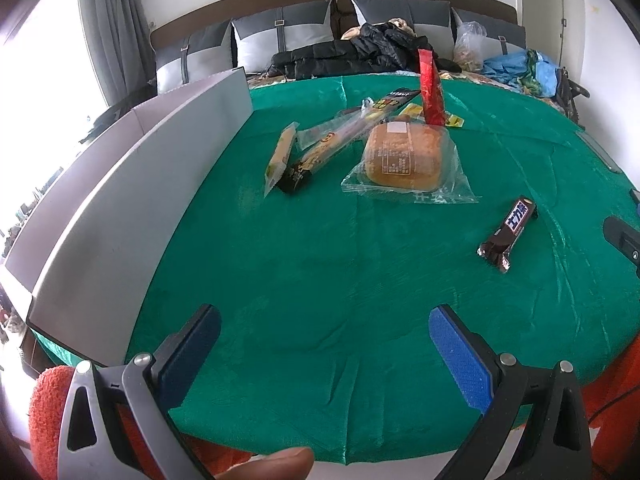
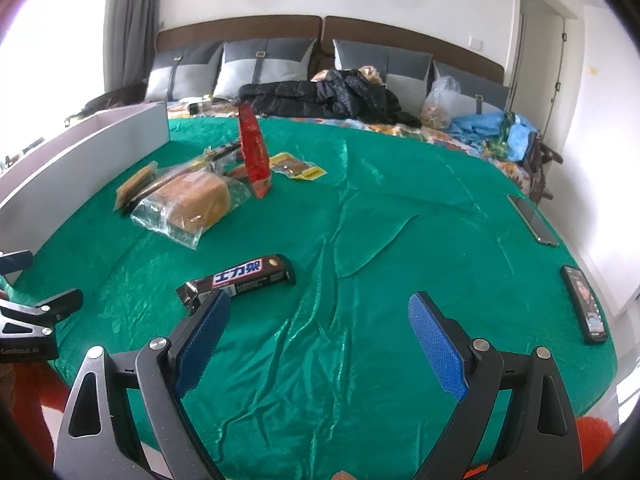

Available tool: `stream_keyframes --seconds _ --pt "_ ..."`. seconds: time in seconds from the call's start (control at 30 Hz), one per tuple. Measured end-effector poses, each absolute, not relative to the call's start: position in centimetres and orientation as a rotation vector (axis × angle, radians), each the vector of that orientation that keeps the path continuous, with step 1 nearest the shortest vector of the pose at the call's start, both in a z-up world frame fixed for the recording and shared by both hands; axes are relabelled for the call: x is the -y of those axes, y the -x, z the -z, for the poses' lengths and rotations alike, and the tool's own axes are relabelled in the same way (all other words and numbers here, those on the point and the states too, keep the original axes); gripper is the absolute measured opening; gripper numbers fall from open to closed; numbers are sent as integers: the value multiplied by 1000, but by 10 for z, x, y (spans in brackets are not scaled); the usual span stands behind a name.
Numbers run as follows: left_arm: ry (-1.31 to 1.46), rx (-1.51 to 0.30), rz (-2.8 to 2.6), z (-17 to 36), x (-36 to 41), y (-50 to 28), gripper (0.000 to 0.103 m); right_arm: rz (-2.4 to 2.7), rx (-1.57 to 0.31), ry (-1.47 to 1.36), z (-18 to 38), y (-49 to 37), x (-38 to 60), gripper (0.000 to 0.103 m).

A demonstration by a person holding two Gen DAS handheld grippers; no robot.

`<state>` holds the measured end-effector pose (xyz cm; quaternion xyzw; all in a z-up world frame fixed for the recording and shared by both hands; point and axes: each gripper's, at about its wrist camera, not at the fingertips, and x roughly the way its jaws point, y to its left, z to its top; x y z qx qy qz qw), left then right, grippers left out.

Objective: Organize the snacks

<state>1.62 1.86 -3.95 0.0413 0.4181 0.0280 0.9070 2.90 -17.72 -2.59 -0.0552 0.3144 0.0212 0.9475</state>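
Note:
Snacks lie on a green cloth (image 1: 320,264) over the table. A wrapped bread bun (image 1: 408,156) (image 2: 196,200) sits mid-table, with a long dark biscuit pack (image 1: 320,152) and a yellow bar (image 1: 280,156) to its left. A red pouch (image 1: 432,88) (image 2: 254,152) stands upright behind it. A dark chocolate bar (image 1: 508,232) (image 2: 240,280) lies nearer, on the right. My left gripper (image 1: 324,324) is open over bare cloth near the front edge. My right gripper (image 2: 320,312) is open too, its left fingertip just in front of the chocolate bar.
A grey open box (image 1: 132,184) (image 2: 80,148) runs along the table's left side. Two phones (image 2: 584,304) (image 2: 532,220) lie at the right edge. Behind the table is a bed with pillows, a black jacket (image 1: 360,52) and bags.

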Motion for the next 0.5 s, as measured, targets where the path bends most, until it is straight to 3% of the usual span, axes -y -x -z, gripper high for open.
stream_keyframes --seconds 0.5 --pt "-97 -900 -71 49 -18 -21 103 -48 -642 103 24 -30 177 93"
